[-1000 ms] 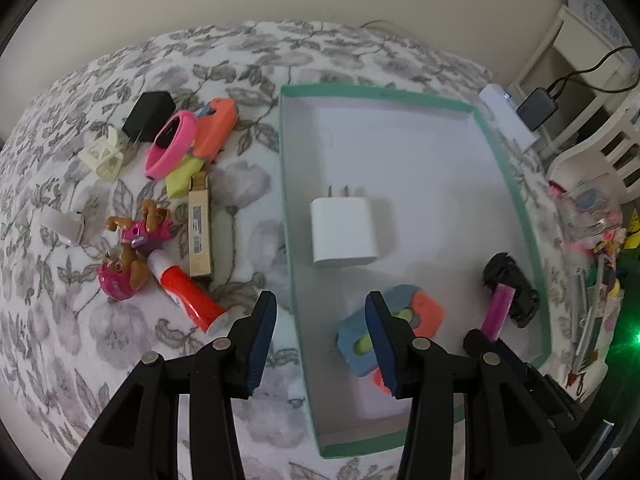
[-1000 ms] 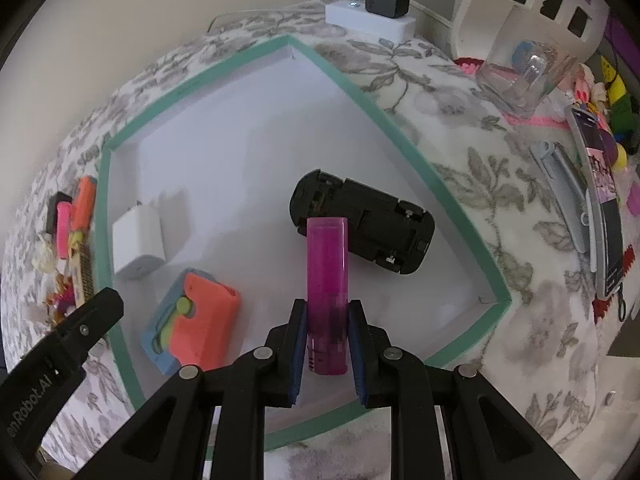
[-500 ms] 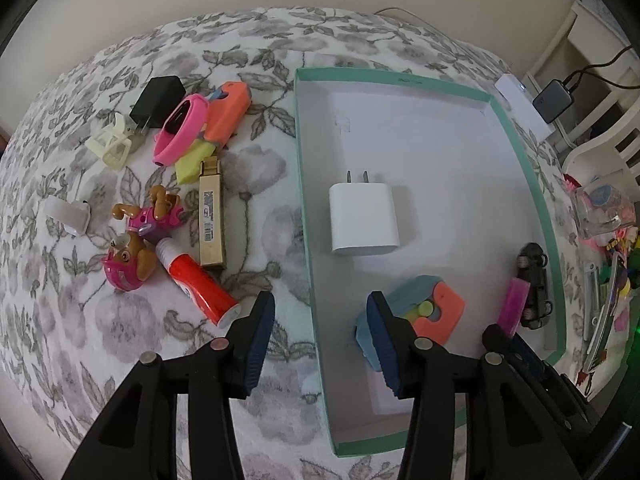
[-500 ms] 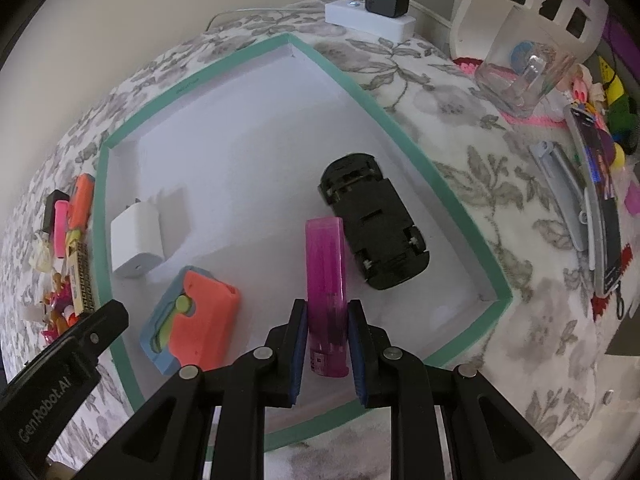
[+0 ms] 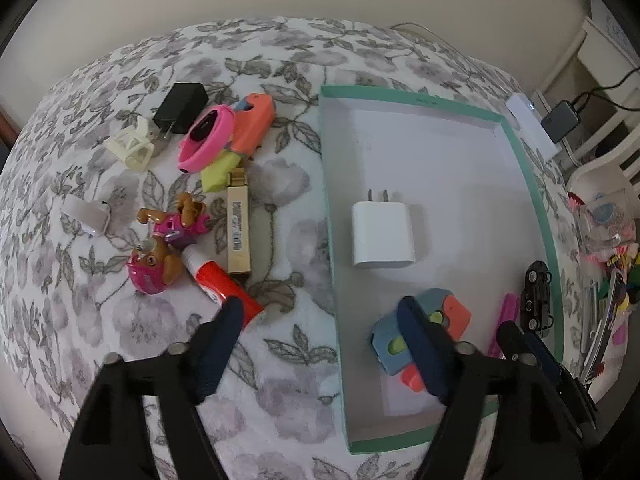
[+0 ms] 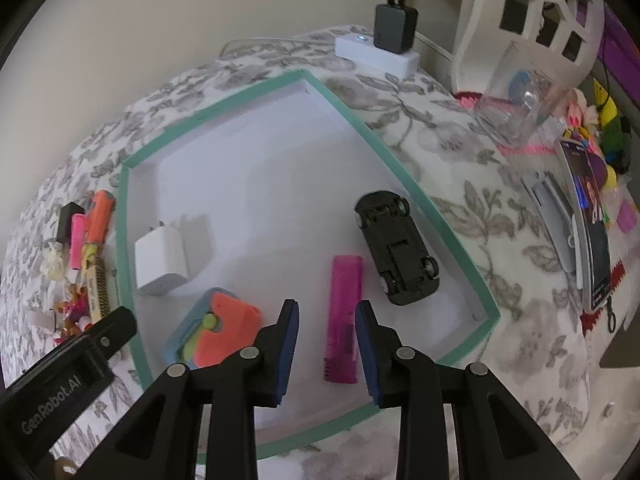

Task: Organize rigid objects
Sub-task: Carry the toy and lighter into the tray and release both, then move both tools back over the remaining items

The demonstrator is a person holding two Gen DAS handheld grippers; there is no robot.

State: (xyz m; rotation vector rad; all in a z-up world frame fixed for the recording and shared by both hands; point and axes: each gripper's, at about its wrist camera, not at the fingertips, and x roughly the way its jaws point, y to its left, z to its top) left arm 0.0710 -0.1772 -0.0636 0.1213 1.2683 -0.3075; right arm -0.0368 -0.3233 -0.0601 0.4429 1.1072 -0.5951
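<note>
Floral grey-and-white cloth [image 5: 280, 60] over the counter, pale wall behind, white furniture at far right. On the cloth, a shallow white tray with a green rim [image 6: 404, 176].

Inside the tray: white charger [image 6: 160, 266] at left, black toy car [image 6: 396, 254] upside down by the right wall, pink lighter [image 6: 344, 316] lying flat just left of the car, blue-and-orange toy [image 6: 216, 332] near the front.

Left of the tray, loose clutter: black plug [image 5: 182, 106], pink band [image 5: 206, 138], gold box [image 5: 239, 232], red-and-white tube [image 5: 218, 282], pink toy dogs [image 5: 160, 252]. Right of the tray, a clear jar [image 6: 516, 108], a phone [image 6: 592, 220], a power strip [image 6: 376, 56] at the far edge.

Right gripper [image 6: 326, 344] above the near end of the lighter, fingers opening, pads clear of it. Left gripper [image 5: 320, 344] over the tray's left rim, fingers opening wide, nothing clamped.
</note>
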